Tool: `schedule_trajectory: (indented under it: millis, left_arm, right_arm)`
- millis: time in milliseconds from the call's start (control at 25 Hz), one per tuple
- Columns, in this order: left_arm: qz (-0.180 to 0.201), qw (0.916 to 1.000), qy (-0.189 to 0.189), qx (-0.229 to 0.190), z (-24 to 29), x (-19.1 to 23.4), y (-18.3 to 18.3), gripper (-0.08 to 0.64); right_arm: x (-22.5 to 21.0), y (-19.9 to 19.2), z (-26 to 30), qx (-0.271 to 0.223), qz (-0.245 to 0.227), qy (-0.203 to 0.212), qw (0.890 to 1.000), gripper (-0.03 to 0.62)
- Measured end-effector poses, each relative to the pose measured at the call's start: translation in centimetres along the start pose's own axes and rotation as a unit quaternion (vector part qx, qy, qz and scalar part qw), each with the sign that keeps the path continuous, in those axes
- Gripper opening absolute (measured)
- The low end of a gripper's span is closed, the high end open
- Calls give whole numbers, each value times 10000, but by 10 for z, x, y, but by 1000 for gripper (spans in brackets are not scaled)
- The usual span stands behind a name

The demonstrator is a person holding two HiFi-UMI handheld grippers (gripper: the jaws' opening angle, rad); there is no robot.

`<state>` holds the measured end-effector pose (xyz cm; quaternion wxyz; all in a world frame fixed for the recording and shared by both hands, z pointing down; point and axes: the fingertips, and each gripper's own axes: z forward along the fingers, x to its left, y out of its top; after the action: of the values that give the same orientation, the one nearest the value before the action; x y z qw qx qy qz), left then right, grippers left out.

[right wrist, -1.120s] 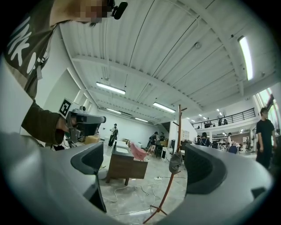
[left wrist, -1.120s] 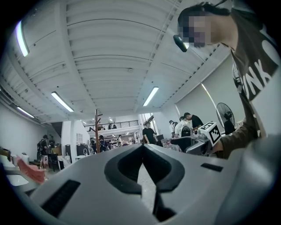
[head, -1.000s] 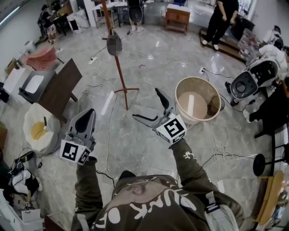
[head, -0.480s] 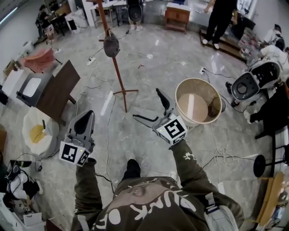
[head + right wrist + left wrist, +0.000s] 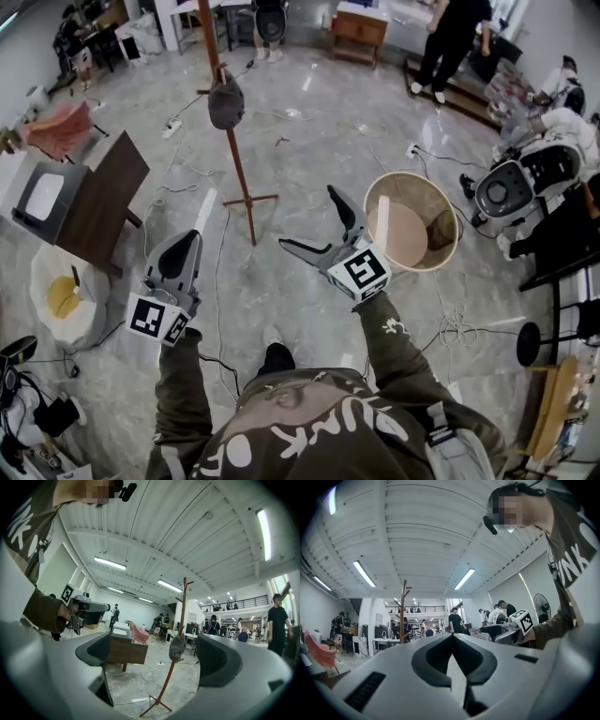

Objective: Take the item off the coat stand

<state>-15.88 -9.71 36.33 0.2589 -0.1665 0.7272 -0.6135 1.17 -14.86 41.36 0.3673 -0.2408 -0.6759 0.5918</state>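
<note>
While the person stands on the grey floor point(image 5: 309, 122), head view: left tool point(image 5: 192, 236) has its jaws together with nothing in them. Right tool point(image 5: 307, 217) has its jaws spread wide, empty. Dark cap point(image 5: 226, 103) hangs on the wooden coat stand point(image 5: 238, 164), well ahead of both tools. Round bin point(image 5: 370, 214) stands near the right tool. Sweatshirt point(image 5: 309, 422) shows the letters "UNK".
Against 0.5 s ago: tool poses unchanged; stand and bin sit slightly lower in frame.
Left gripper view: jaws meet at the tips; the stand is far off, left of them.
Right gripper view: cap and stand are framed between the parted jaws, well apart from them.
</note>
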Motion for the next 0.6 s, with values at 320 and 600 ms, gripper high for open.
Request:
schedule_trajectory:
  millis: [320,600]
  left_arm:
    - [-195,9997,-132,-77,37,107,-15,3]
    - [-256,9994,-155,-170,57,162,-30,3]
  right_arm:
    - [-28,10,114,165,-119,-65,9998,561]
    - [-46,5,167,272,-219,-144,9993,561]
